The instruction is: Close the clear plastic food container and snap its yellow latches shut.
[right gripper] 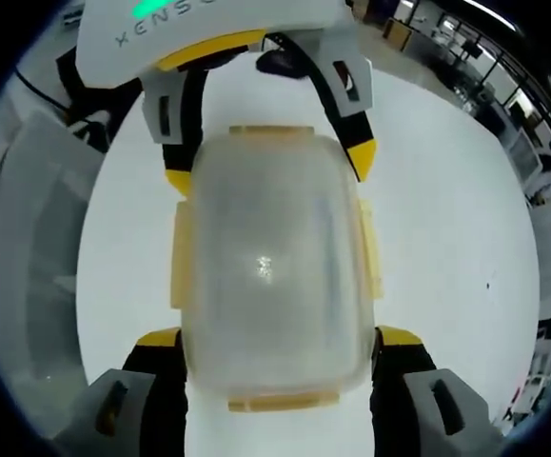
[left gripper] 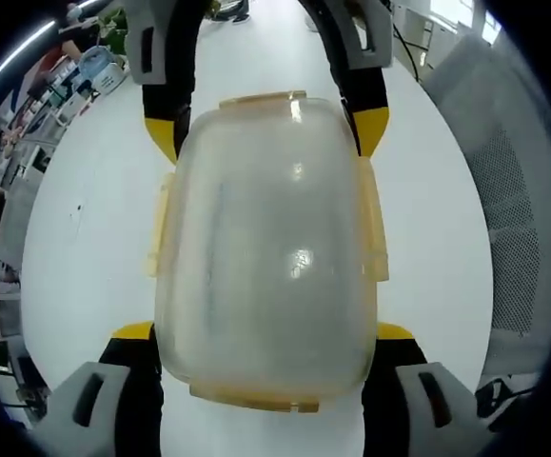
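here, white table (left gripper: 94,238), clear container (left gripper: 270,248) on it, cluttered shelves (left gripper: 28,124) beyond

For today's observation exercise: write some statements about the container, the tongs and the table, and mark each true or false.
1. The container sits on a white table. True.
2. The container is made of dark metal. False: it is clear plastic with yellow latches.
3. The left tongs and the right tongs bracket it from opposite ends. True.
4. A red apple lies inside the container. False: nothing is visible inside.
5. The latches sit along the container's edges. True.
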`<state>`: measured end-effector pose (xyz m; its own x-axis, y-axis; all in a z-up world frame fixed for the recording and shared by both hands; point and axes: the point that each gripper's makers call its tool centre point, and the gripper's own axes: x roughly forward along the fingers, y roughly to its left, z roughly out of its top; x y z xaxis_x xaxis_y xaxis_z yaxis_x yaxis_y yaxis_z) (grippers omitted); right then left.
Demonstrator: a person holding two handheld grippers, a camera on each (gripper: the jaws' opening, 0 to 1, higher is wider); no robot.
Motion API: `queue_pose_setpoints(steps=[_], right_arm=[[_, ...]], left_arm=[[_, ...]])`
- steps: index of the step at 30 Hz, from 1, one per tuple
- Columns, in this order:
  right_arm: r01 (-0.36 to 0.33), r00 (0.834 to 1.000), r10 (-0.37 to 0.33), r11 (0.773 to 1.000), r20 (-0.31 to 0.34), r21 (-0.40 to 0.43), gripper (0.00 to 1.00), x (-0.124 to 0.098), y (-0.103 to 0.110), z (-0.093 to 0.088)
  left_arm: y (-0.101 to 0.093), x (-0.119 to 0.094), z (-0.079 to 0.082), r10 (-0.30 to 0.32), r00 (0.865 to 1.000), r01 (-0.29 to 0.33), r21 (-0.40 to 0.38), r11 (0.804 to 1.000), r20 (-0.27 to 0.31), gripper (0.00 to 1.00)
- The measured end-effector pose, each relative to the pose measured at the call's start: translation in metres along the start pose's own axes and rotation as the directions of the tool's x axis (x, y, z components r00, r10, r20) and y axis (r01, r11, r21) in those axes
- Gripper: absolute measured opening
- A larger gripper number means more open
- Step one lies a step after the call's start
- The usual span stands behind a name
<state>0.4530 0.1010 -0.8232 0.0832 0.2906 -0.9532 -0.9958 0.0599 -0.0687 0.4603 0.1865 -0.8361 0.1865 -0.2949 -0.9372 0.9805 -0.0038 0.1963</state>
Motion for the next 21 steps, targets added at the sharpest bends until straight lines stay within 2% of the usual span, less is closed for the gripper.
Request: queue_pose_setpoints(steps=[21], right_arm=[[-0.010,1.000,0.010,1.000,-0.002,-0.003,0.80,0.0015,-0.0111,-0.0013]], left_arm=[[0.0105,0.0031,0.0015,-0.002,1.000,0.002,0.000,1.000,0.009,0.89]])
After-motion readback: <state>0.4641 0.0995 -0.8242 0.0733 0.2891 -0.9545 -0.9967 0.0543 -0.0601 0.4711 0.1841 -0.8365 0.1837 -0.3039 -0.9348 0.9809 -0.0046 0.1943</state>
